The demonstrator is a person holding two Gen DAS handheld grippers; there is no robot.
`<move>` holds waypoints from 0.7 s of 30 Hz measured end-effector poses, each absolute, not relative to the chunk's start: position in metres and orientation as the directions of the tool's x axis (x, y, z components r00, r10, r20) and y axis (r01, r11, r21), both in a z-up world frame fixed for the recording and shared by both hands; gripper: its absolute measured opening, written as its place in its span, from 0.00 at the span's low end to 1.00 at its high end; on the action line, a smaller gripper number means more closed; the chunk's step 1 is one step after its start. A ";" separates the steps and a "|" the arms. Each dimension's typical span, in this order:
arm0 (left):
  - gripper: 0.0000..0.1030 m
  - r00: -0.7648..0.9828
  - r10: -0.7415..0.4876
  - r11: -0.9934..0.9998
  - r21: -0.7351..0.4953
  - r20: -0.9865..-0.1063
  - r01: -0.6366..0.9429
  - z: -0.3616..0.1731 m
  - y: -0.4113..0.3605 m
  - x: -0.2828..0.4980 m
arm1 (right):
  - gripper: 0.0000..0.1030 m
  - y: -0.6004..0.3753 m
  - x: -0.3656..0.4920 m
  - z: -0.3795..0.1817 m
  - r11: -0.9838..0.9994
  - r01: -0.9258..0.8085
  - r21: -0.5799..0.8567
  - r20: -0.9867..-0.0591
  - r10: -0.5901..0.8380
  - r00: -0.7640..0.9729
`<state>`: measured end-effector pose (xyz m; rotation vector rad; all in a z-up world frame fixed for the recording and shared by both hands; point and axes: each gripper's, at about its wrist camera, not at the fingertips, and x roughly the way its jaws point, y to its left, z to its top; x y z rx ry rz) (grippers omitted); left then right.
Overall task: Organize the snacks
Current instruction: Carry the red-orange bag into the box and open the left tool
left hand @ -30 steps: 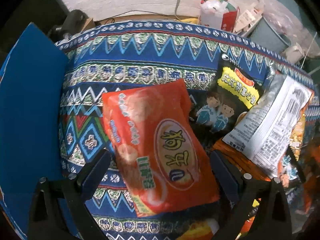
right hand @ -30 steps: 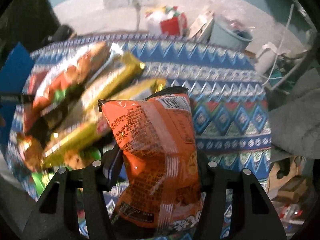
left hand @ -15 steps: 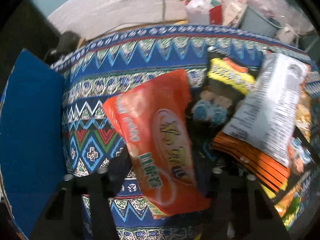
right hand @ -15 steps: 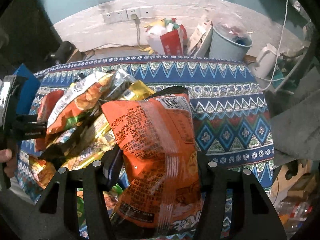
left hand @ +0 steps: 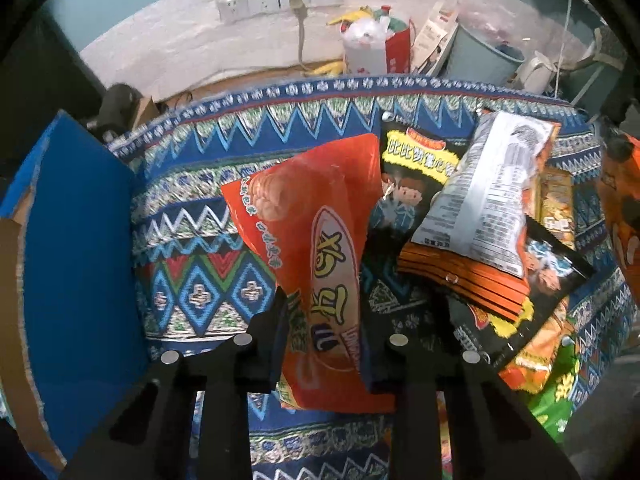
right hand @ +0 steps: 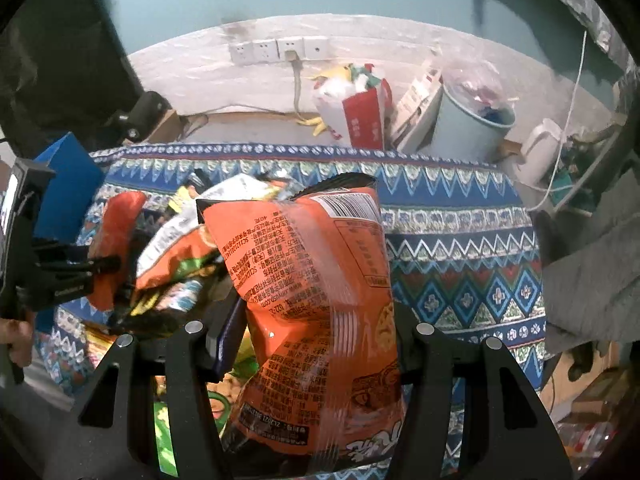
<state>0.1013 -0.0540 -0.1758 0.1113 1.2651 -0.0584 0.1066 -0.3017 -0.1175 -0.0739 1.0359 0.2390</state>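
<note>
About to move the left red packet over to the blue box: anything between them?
Nothing visible. The left tool is shut on the red packet, and only bare patterned cloth lies between it and the blue box at the left. The snack pile sits on the other side.

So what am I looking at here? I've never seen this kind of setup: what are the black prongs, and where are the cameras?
A person holds a two-finger gripper in each hand; each carries a fisheye camera looking along its fingers. In the left view, the left gripper is shut on a red snack bag. In the right view, the right gripper is shut on an orange snack bag. Below lies a patterned cloth with a pile of snack bags; a blue box stands left.
</note>
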 end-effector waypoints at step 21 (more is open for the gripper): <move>0.29 0.481 -0.017 0.992 0.045 -0.877 0.119 -0.092 -0.022 0.058 | 0.56 -0.222 0.102 -0.076 0.938 -0.344 0.047 -0.807 0.239 0.541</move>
